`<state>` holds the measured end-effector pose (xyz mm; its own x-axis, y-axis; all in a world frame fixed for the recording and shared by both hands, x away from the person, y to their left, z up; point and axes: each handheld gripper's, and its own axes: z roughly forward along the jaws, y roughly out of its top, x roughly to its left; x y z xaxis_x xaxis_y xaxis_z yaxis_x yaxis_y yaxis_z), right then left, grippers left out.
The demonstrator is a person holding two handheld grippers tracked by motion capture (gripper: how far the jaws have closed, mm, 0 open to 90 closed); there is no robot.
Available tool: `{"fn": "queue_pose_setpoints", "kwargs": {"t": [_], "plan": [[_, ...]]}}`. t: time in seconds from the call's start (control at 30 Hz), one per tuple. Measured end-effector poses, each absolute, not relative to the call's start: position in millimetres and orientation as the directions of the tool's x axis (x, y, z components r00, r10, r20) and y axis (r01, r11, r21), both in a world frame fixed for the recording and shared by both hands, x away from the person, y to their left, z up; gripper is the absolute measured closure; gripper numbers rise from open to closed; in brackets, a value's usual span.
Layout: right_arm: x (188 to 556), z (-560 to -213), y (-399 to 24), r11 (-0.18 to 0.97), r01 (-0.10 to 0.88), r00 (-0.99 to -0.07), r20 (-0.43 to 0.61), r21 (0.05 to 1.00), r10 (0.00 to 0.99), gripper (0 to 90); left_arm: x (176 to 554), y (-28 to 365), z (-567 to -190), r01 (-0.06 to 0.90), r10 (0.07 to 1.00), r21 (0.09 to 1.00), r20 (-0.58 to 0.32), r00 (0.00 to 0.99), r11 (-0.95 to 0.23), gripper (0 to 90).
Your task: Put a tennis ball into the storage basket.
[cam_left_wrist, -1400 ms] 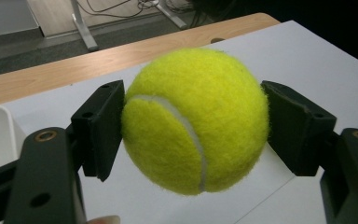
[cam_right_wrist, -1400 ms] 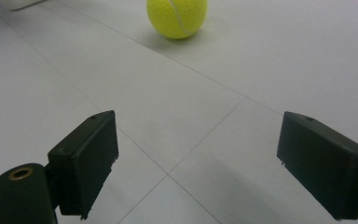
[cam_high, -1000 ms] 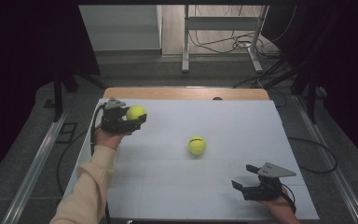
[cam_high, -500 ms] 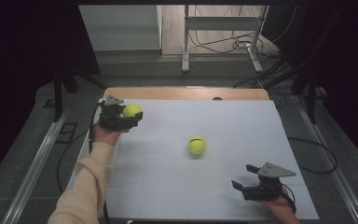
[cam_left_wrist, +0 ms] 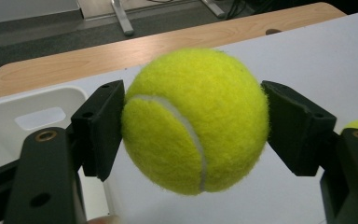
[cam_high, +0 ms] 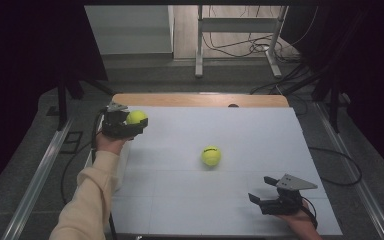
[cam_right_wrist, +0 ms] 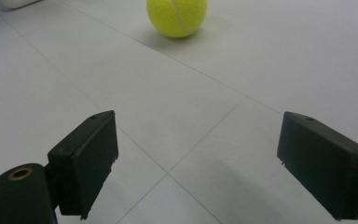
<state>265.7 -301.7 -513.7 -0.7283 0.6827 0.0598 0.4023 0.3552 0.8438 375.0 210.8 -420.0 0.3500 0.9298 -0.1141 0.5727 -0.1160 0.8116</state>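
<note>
My left gripper (cam_high: 133, 123) is shut on a yellow tennis ball (cam_high: 136, 117) and holds it above the table's far left edge. In the left gripper view both black pads press on the sides of this ball (cam_left_wrist: 193, 121), with a white bin (cam_left_wrist: 32, 116) behind and below it. A second tennis ball (cam_high: 211, 156) lies on the white table (cam_high: 260, 135) near the middle. My right gripper (cam_high: 260, 189) is near the front right corner, jaws wide open with nothing between them, and points at that ball (cam_right_wrist: 177, 16).
The white bin (cam_high: 122, 162) hangs beside the table's left edge, under the person's left forearm. A wooden strip (cam_high: 200, 99) runs along the far edge. Metal frame legs and cables are on the floor beyond the table.
The left gripper has drifted a little to the left with the ball in it. The right gripper and the loose ball have not moved.
</note>
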Motion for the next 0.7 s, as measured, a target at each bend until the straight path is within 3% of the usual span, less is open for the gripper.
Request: {"fn": "queue_pose_setpoints", "kwargs": {"t": [0.7], "plan": [[266, -514, -302, 0.355, 0.403, -0.726, 0.059, 0.843, 0.685, 12.8, 385, 235, -420, 0.601, 0.956, 0.795, -0.109, 0.274, -0.081, 26.3]]}}
